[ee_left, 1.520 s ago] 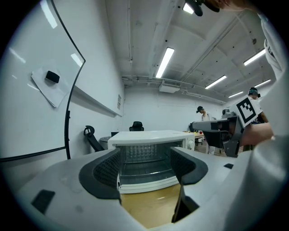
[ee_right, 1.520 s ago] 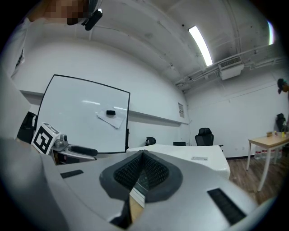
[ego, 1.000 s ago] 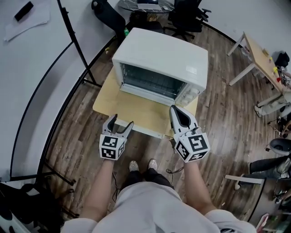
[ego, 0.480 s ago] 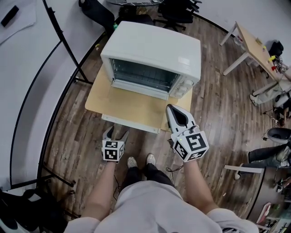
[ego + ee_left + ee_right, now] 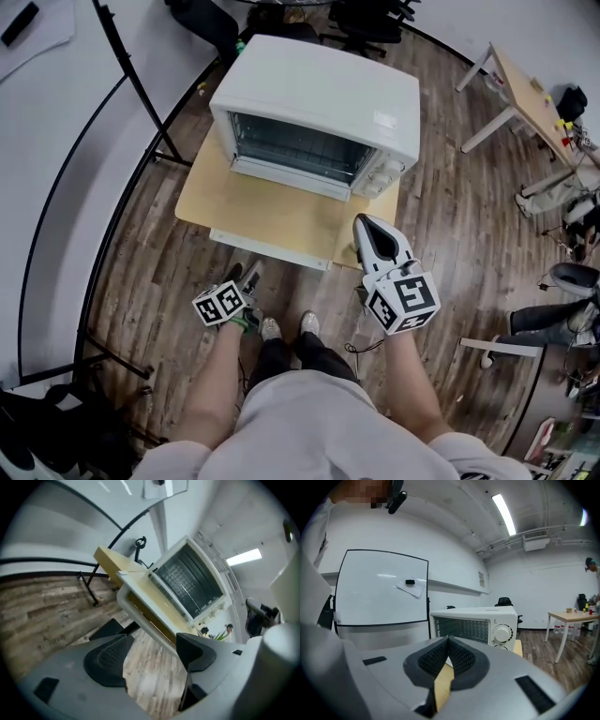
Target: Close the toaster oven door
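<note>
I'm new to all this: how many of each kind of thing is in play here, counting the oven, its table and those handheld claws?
toaster oven: 1
wooden table under it: 1
handheld grippers: 2, the left gripper and the right gripper
Total: 4

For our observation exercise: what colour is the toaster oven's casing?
White. The toaster oven shows it best in the head view.

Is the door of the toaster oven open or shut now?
Open. The door lies folded down flat in front of the toaster oven, and the inside with its rack shows behind it.
</note>
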`<state>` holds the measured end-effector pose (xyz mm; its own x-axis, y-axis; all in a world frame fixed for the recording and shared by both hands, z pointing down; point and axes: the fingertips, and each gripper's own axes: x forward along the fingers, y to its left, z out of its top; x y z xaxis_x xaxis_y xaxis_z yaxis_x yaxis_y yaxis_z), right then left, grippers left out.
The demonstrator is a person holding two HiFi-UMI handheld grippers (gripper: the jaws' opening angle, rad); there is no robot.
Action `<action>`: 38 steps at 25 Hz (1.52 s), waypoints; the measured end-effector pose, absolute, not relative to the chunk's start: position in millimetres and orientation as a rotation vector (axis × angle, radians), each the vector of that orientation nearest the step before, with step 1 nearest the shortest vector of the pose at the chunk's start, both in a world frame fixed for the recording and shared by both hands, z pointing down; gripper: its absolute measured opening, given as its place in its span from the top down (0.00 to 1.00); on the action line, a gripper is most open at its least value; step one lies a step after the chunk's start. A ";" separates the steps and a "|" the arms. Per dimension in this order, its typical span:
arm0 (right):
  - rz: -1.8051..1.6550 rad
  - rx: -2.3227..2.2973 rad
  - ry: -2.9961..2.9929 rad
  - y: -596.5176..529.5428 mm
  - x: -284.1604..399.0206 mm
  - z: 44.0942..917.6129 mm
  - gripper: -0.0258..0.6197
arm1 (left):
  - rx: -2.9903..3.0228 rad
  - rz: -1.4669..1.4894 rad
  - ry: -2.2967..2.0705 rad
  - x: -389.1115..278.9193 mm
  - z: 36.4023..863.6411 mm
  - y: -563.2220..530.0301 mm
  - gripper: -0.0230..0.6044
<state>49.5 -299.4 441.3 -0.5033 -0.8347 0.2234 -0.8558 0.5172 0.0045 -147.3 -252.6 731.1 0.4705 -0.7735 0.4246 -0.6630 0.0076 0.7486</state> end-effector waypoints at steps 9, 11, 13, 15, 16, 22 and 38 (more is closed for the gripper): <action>0.162 1.457 -2.534 -296.0 59.1 443.6 0.96 | 1.301 -0.621 -1.084 -143.9 752.7 -250.1 0.47; 0.161 1.460 -2.526 -294.8 61.3 443.6 0.96 | 1.274 -0.630 -1.094 -144.1 759.5 -248.4 0.50; 0.158 1.464 -2.518 -294.0 65.3 443.8 0.96 | 1.257 -0.649 -1.099 -143.9 763.3 -249.3 0.53; 0.154 1.470 -2.507 -293.1 70.0 443.6 0.96 | 1.250 -0.676 -1.102 -143.8 764.8 -253.4 0.53; 0.153 1.475 -2.499 -292.7 72.5 443.4 0.96 | 1.250 -0.688 -1.102 -143.6 765.2 -256.2 0.54; 0.153 1.495 -2.459 -288.6 83.1 445.9 0.96 | 1.254 -0.746 -1.088 -141.7 764.9 -270.8 0.54; 0.146 1.528 -2.427 -284.3 93.7 445.1 0.96 | 1.274 -0.800 -1.024 -135.6 757.4 -288.5 0.85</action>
